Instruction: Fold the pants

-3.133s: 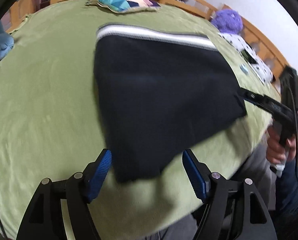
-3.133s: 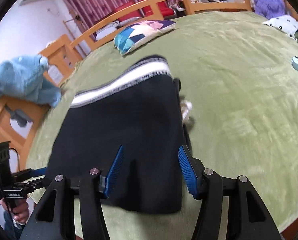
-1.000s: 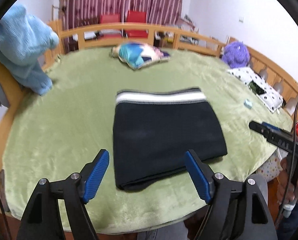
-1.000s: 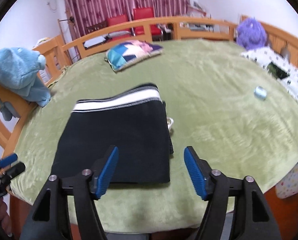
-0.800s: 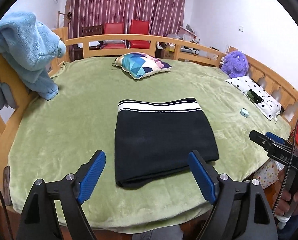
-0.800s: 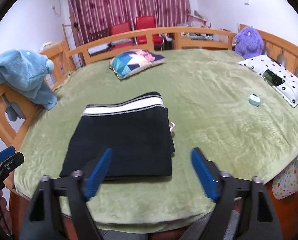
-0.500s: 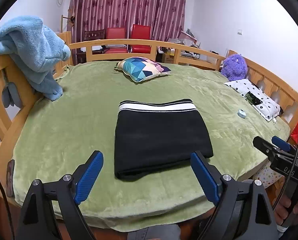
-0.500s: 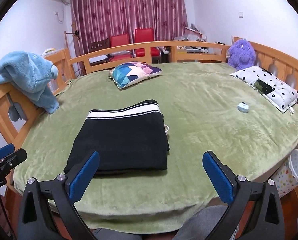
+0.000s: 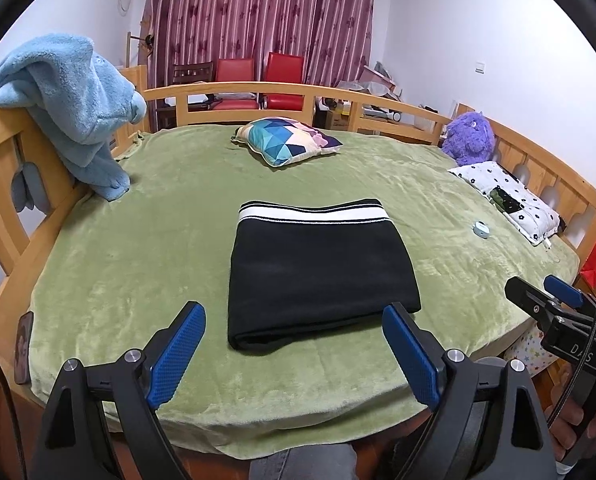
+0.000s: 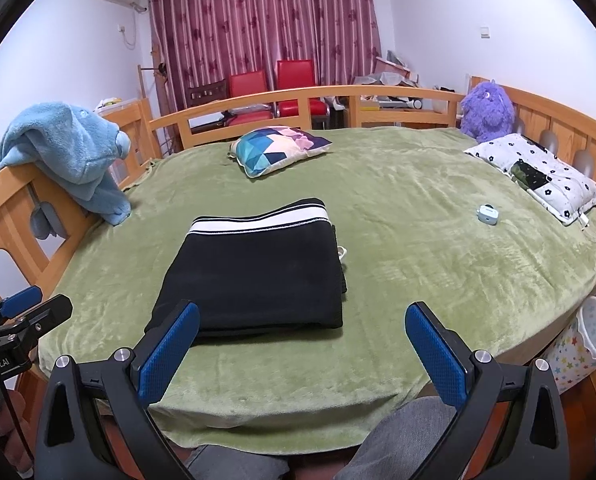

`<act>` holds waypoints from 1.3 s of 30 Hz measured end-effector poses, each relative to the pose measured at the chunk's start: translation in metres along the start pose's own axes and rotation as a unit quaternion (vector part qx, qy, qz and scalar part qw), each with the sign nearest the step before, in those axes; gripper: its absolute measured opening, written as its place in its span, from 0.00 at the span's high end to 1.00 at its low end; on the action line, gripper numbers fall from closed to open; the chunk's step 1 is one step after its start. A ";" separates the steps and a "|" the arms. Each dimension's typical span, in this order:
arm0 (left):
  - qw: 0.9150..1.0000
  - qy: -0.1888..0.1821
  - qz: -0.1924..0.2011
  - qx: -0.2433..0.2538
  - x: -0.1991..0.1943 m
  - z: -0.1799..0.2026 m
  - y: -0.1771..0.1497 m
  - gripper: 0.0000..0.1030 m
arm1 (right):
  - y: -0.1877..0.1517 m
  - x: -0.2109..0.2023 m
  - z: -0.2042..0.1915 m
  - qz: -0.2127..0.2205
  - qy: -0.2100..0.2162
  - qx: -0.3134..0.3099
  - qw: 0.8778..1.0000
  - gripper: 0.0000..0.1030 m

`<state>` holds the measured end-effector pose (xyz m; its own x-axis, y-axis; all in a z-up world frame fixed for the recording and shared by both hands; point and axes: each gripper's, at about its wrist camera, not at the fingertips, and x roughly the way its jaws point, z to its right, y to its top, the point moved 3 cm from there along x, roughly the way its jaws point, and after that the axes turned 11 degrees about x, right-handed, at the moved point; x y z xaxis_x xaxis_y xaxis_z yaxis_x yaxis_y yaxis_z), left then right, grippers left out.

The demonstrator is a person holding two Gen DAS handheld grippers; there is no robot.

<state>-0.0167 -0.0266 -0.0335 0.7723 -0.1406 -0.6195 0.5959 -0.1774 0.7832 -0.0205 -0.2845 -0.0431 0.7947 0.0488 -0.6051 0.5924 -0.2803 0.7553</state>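
The black pants [image 9: 318, 268] lie folded into a flat rectangle on the green blanket, white-striped waistband at the far end; they also show in the right wrist view [image 10: 257, 272]. A white drawstring end [image 10: 341, 254] pokes out at their right side. My left gripper [image 9: 293, 352] is open and empty, held back above the bed's near edge. My right gripper [image 10: 302, 350] is open and empty, also held back from the pants. Each gripper shows at the edge of the other's view: the right gripper [image 9: 538, 300], the left gripper [image 10: 29, 312].
The green blanket [image 9: 137, 264] covers a bed with a wooden rail [image 9: 281, 92]. A patterned cushion [image 9: 285, 146], a blue towel [image 9: 77, 96] on the rail, a purple plush toy [image 10: 486, 108], a spotted pillow [image 10: 538, 172] and a small blue case [image 10: 488, 214] lie around. A bin [image 10: 582, 340] stands at the right.
Both grippers have pulled back and risen away from the folded pants, which now lie untouched on the blanket. The right gripper's jaws have opened wider.
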 end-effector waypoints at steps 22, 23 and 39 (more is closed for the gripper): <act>1.000 0.000 0.001 -0.003 -0.002 -0.005 -0.001 0.13 | -0.001 -0.004 -0.001 0.001 -0.002 0.000 1.000 0.02; 1.000 0.000 0.002 -0.003 -0.002 -0.006 -0.001 0.13 | -0.001 -0.004 -0.001 0.001 -0.002 -0.001 1.000 0.02; 1.000 0.000 0.002 -0.003 -0.002 -0.005 -0.002 0.13 | -0.001 -0.005 0.000 0.001 -0.002 0.000 1.000 0.02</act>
<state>-0.0182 -0.0209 -0.0330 0.7754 -0.1408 -0.6156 0.5933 -0.1715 0.7865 -0.0248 -0.2841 -0.0407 0.7953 0.0451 -0.6045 0.5909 -0.2805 0.7564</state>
